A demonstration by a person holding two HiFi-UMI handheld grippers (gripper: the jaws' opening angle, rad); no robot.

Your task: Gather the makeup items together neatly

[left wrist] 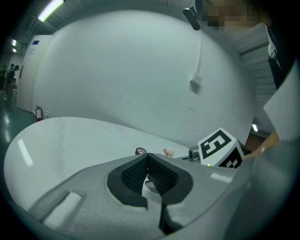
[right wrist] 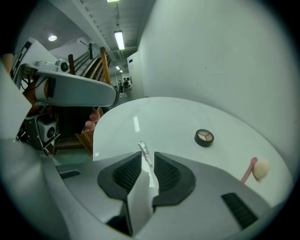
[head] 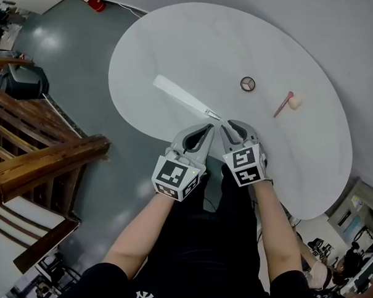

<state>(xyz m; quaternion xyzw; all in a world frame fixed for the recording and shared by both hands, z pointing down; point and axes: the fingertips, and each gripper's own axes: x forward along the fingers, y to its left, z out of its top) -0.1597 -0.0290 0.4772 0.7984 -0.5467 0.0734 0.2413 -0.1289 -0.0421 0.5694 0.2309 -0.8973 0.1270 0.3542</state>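
Observation:
My right gripper (head: 226,125) (right wrist: 147,154) is shut on a white makeup tube (right wrist: 140,192). The tube's flat end lies back between the jaws and its silvery cap (head: 213,115) (right wrist: 142,149) pokes out ahead, low over the round white table (head: 197,47). My left gripper (head: 207,129) (left wrist: 147,158) hangs close beside it at the table's near edge, pads together and holding nothing. A round eyeshadow compact (head: 248,84) (right wrist: 204,137) (left wrist: 140,151) lies farther out. To its right lies a pink-handled sponge applicator (head: 287,103) (right wrist: 255,169).
A long bright streak (head: 176,92) runs across the tabletop beyond the cap; it looks like a lamp's reflection. Wooden stair rails (head: 44,157) stand to the left over grey floor. A white wall curves behind the table. The person's legs are below the grippers.

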